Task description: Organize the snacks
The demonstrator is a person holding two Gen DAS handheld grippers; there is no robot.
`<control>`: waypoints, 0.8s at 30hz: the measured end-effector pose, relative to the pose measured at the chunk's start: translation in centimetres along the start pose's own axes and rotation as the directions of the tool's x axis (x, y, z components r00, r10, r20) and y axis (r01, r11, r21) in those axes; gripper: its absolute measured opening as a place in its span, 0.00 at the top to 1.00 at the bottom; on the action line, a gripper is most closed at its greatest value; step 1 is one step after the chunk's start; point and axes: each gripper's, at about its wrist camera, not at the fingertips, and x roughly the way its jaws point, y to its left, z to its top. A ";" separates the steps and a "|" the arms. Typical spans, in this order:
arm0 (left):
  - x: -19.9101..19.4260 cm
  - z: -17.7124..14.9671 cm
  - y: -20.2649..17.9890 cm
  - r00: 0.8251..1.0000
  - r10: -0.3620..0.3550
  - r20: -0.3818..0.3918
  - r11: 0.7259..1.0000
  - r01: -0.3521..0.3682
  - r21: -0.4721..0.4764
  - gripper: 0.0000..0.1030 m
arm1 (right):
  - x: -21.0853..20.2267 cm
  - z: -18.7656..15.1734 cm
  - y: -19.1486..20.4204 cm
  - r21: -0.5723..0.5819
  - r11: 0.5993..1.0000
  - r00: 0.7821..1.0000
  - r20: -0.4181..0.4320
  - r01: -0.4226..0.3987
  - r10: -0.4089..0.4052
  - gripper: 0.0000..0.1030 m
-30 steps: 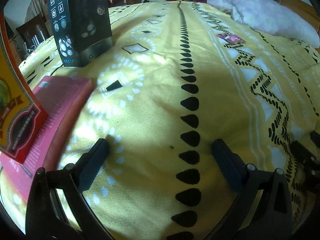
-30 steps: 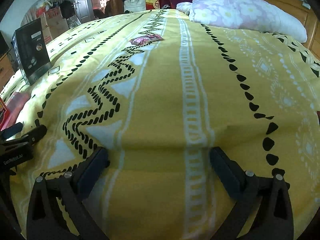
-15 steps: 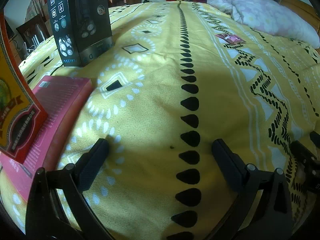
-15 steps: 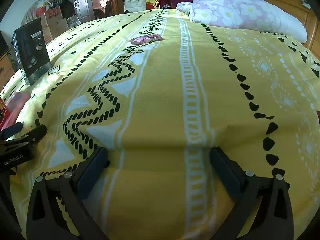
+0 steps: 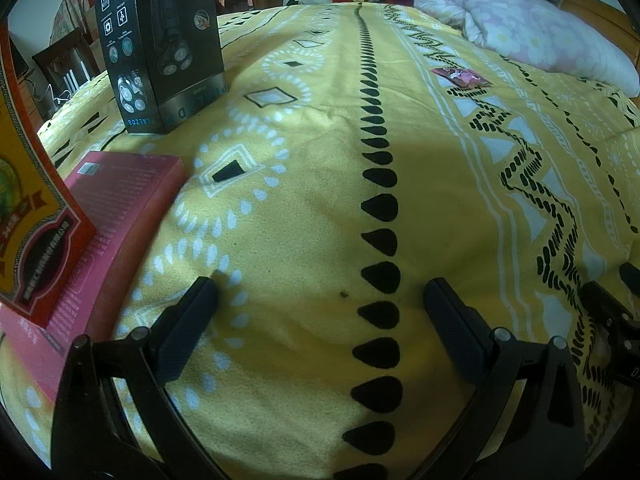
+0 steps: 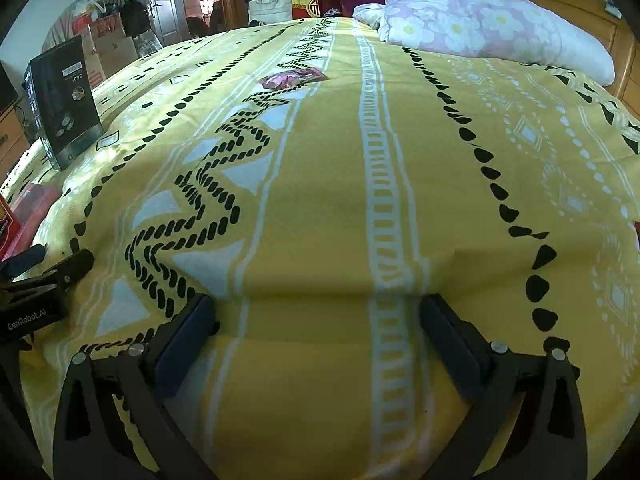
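A small pink snack packet (image 5: pixel 461 77) lies far off on the yellow patterned bedspread (image 5: pixel 320 200); it also shows in the right wrist view (image 6: pixel 291 79). My left gripper (image 5: pixel 320 296) is open and empty, low over the bedspread. My right gripper (image 6: pixel 318 312) is open and empty, resting low over the bedspread to the right of the left one. A pink flat box (image 5: pixel 112 216) lies at the left with a red and yellow box (image 5: pixel 28 216) standing on it. A black shaver box (image 5: pixel 160 44) stands upright behind them.
A floral pillow (image 6: pixel 480 28) lies at the far right against a wooden headboard (image 6: pixel 580 8). Bags and boxes (image 6: pixel 276 4) stand beyond the bed's far end. The left gripper's body (image 6: pixel 36 288) shows at the right wrist view's left edge.
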 end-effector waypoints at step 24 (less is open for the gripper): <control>0.1 0.0 0.0 1.000 0.000 0.000 1.000 0.000 0.000 0.00 | 0.1 0.1 -0.7 0.016 0.999 0.999 0.006 -0.035 0.035 0.00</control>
